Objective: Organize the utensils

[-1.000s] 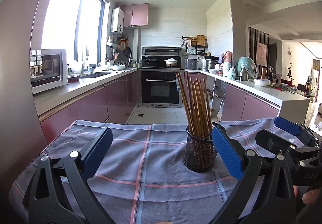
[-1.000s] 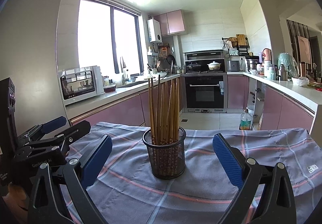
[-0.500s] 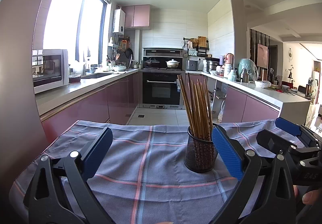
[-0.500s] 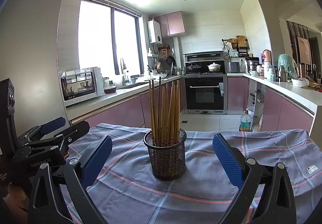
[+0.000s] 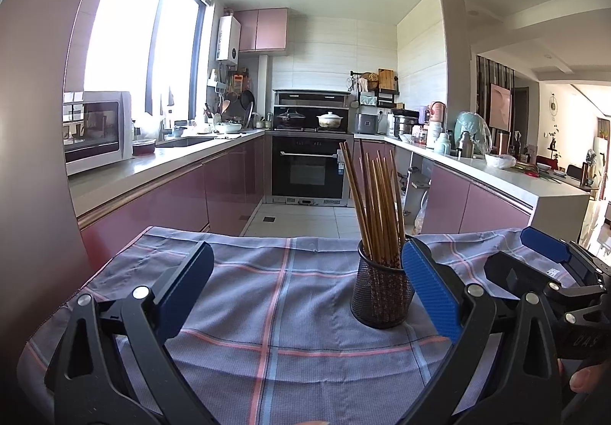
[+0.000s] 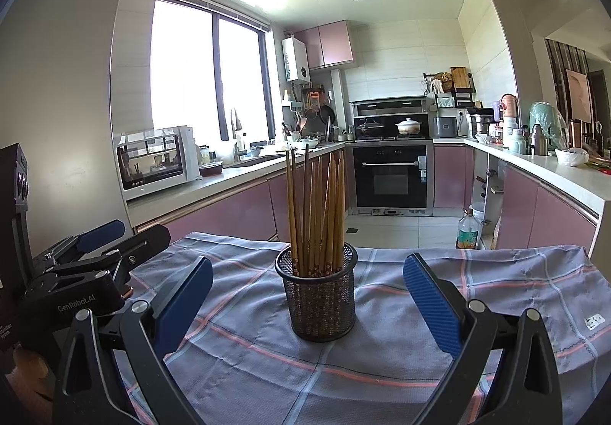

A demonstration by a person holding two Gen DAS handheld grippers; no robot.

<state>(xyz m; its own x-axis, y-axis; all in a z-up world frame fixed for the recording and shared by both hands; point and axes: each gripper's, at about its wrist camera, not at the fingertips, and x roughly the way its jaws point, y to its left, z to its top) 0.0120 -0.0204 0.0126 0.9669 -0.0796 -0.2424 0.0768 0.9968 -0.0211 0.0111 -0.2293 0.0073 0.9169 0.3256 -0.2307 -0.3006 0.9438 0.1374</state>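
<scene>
A black mesh holder point(image 5: 381, 295) stands upright on a blue checked cloth point(image 5: 267, 291) and holds several wooden chopsticks point(image 5: 376, 207). In the right wrist view the holder point(image 6: 320, 295) sits centred ahead, chopsticks point(image 6: 317, 211) upright in it. My left gripper point(image 5: 305, 283) is open and empty, with the holder just inside its right finger. My right gripper point(image 6: 307, 295) is open and empty, jaws wide on either side of the holder, short of it. Each gripper shows in the other's view: the right one point(image 5: 550, 272), the left one point(image 6: 95, 253).
The cloth point(image 6: 496, 291) covers a table whose far edge drops to the kitchen floor. Pink cabinets and counters run along both sides, with a microwave point(image 5: 95, 129) at left and an oven point(image 5: 309, 165) at the far end.
Both cameras have tilted or drawn back slightly, so the holder sits a little lower and farther in each view. Both grippers stay open. The holder has not moved.
</scene>
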